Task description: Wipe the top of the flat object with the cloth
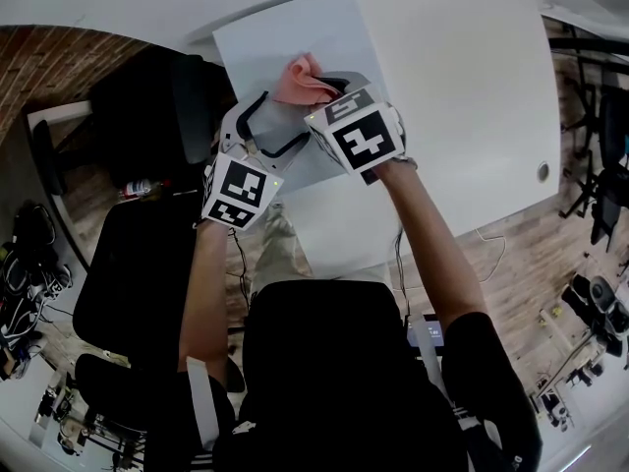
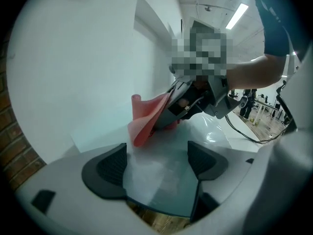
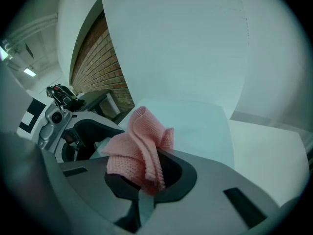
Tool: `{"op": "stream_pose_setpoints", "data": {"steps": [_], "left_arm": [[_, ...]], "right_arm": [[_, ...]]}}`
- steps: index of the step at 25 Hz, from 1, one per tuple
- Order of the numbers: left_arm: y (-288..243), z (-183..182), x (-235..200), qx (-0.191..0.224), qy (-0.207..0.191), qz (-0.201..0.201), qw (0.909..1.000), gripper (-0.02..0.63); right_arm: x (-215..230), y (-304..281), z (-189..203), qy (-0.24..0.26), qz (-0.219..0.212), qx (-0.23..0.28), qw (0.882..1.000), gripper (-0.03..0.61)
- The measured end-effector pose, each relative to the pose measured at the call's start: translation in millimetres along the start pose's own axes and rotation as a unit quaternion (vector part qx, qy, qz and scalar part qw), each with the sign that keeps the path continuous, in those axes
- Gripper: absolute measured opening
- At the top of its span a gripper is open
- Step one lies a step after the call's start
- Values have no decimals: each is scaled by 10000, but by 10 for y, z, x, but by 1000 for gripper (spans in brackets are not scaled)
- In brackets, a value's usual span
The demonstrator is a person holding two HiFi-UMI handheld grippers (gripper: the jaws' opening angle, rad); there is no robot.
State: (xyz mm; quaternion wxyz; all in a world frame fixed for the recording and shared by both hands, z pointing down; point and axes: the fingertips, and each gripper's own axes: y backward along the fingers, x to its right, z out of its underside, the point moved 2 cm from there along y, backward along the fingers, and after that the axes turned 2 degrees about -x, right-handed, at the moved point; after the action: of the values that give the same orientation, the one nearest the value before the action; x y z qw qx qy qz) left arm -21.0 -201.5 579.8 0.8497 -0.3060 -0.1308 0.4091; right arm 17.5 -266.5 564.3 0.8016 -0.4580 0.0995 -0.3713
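Grips pink cloth [image 1: 300,80] tight in right hand-held gripper [image 1: 329,88], over near end of flat object [image 1: 295,28], which stretches toward upper frame. Holds left hand-held gripper [image 1: 263,131] wide apart, clasping nothing, astride its lower-left edge.

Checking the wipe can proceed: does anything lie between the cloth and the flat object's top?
Nothing visible does. The cloth, in the right gripper, sits right at the flat object; the left gripper, open, straddles one edge.

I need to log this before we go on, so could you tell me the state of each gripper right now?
Left gripper: open, the flat sheet edge between its jaws.
Right gripper: closed on the pink cloth.
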Motion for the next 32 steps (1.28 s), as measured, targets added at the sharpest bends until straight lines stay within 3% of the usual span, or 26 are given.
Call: {"op": "stream_pose_setpoints", "data": {"steps": [14,32], "left_arm": [[-3,-4,1,3,11,-1,10000,380],[5,-5,-6,50,13,6,10000,380]], "right_arm": [[-100,-20,2,-126,-125,-26,9998,44],[791,397,334,-949,759,-21,9926,44]]}}
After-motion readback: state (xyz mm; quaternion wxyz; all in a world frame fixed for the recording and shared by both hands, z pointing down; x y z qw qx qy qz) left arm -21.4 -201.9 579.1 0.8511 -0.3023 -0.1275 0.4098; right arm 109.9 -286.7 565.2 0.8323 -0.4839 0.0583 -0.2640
